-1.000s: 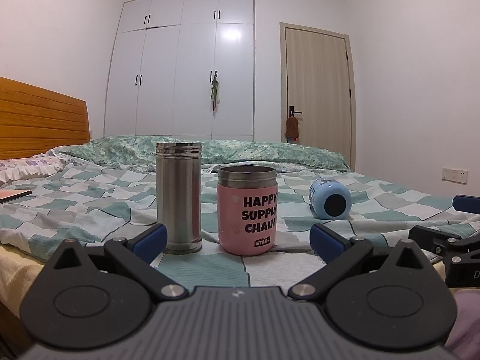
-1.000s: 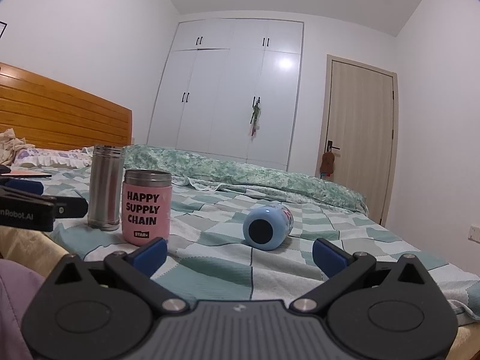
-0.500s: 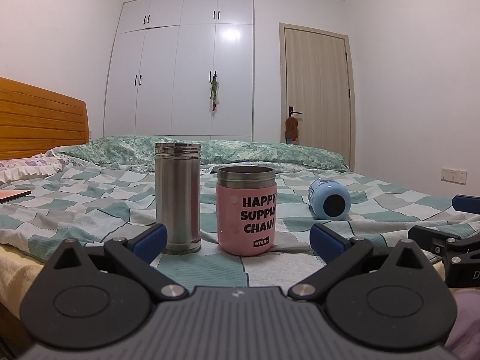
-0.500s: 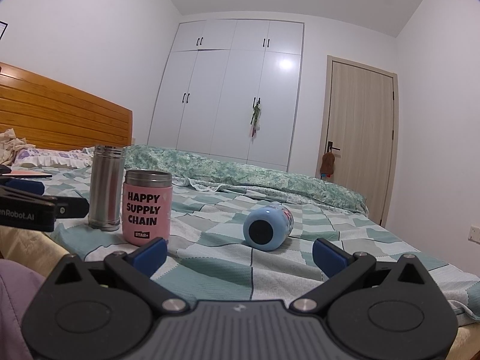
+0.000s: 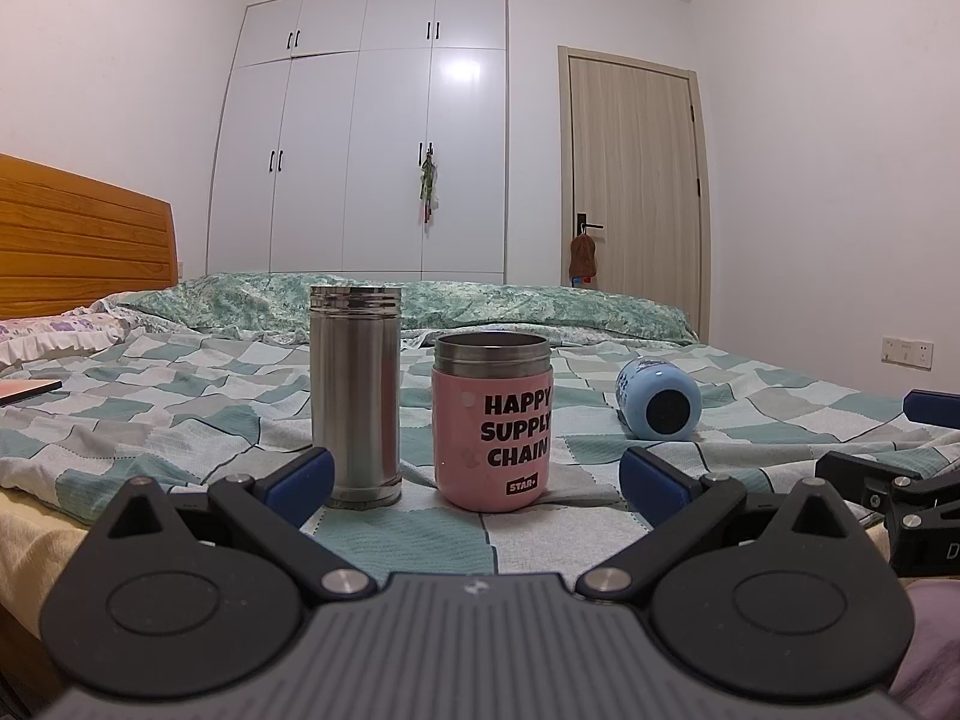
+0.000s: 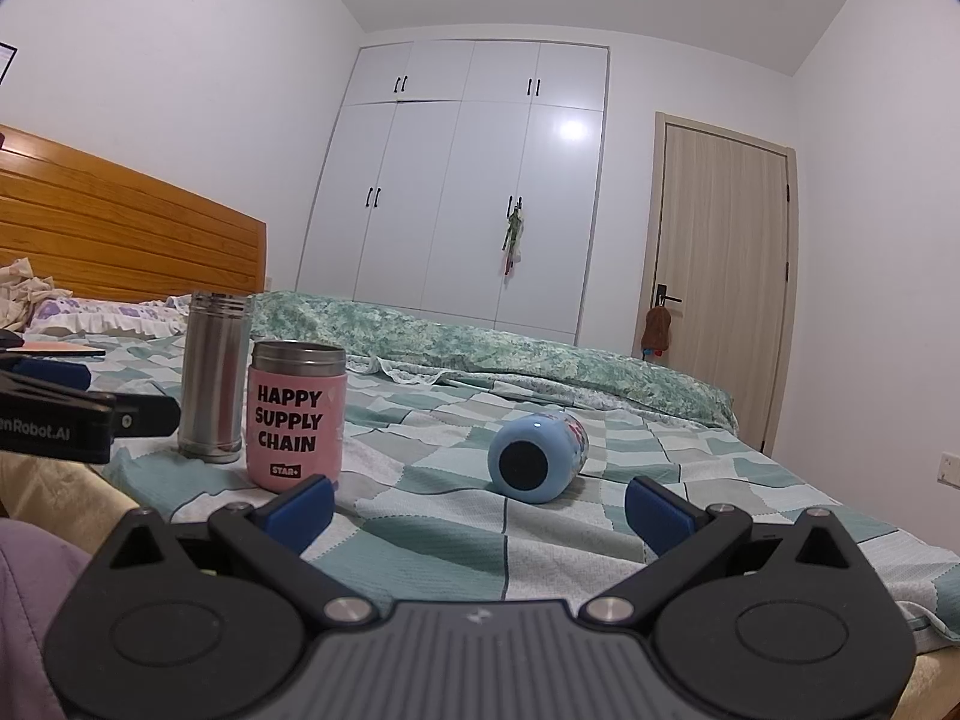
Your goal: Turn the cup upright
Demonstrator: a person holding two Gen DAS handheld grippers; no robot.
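Right wrist: blue cup [image 6: 536,457] lies sideways, base toward camera.

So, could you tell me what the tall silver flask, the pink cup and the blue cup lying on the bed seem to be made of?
Tall silver flask: brushed bare steel, judging by its streaky reflections.
Pink cup: steel rim with a matte pink coat or sleeve, printed in black; which, I cannot tell.
Blue cup: glossy pale blue shell, plastic or painted metal, with a dark round end.
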